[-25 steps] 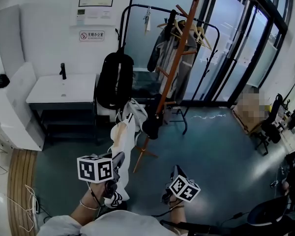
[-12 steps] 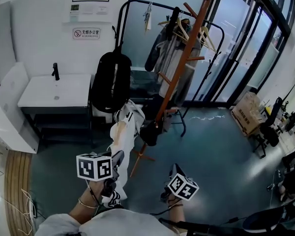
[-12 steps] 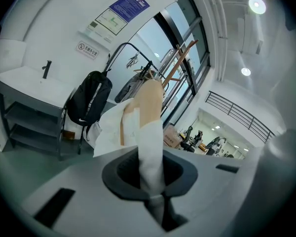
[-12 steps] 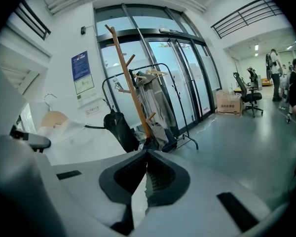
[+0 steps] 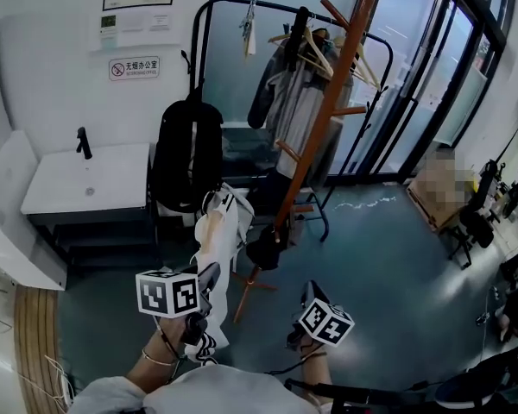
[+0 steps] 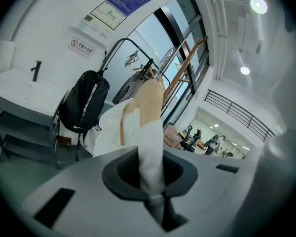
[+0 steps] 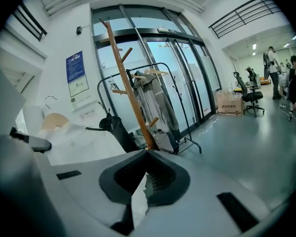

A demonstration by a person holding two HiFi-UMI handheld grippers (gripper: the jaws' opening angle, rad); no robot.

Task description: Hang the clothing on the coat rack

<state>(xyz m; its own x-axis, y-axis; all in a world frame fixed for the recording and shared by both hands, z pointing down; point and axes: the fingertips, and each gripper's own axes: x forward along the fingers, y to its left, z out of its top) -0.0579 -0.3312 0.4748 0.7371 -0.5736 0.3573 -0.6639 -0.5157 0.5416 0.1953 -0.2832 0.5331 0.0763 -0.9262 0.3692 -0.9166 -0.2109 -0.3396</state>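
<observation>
Looking down in the head view, the left gripper (image 5: 205, 281) sits near left and the right gripper (image 5: 312, 297) near right. A white garment (image 5: 223, 247) hangs from the left gripper, close to the foot of the wooden coat rack (image 5: 328, 102) and not yet on it. A black backpack (image 5: 186, 149) hangs left of the rack, beside a white sink counter (image 5: 112, 175).

In the left gripper view, the left gripper (image 6: 151, 174) pinches a fold of the white garment (image 6: 113, 127) below its tan hanger (image 6: 149, 100).

In the right gripper view, the right gripper (image 7: 145, 177) is pressed together on an edge of white cloth. The coat rack (image 7: 128, 90) stands far ahead, and the garment (image 7: 84, 139) lies to the left.
</observation>
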